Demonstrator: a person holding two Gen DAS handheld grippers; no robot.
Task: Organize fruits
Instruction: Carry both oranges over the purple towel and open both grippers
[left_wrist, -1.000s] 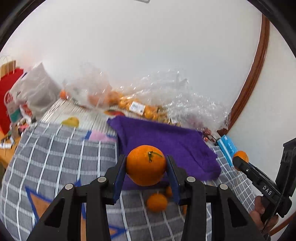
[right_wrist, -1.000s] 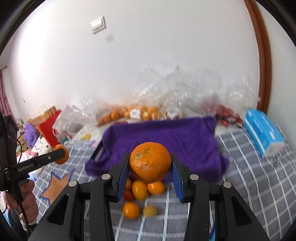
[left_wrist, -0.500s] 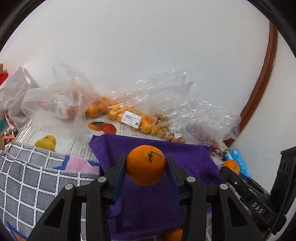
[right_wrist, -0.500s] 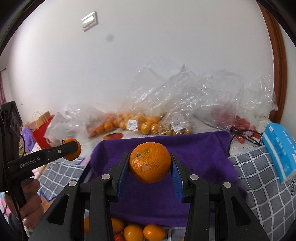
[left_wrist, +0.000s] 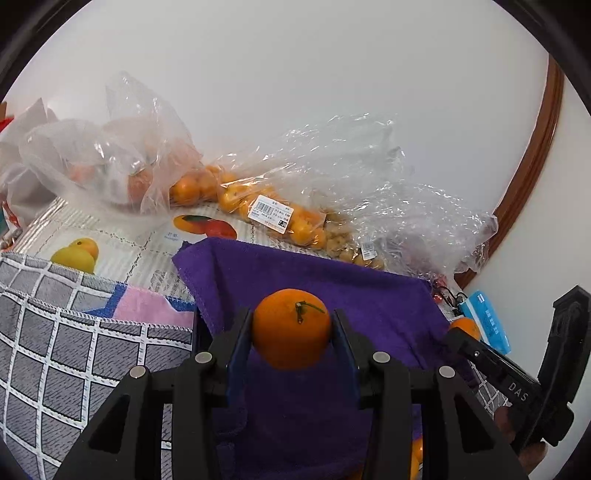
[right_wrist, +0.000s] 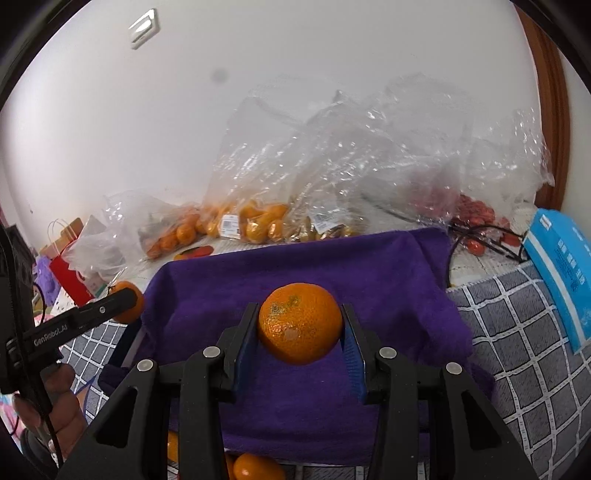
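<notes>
Purple towel (right_wrist: 332, 280) now nearer, checked cloth (right_wrist: 517, 350), white wall (right_wrist: 295, 74)

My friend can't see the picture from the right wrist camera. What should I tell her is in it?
The right gripper holds an orange between its fingers above a purple towel. Behind the towel, clear plastic bags of small oranges lie against a white wall, and a blue box rests on a gray checked cloth at right.

Ahead of me stands a plain white wall (right_wrist: 295, 92) bearing a white switch plate (right_wrist: 144, 27). A curved brown wooden frame (left_wrist: 532, 162) runs down my right, everything evenly lit.
</notes>
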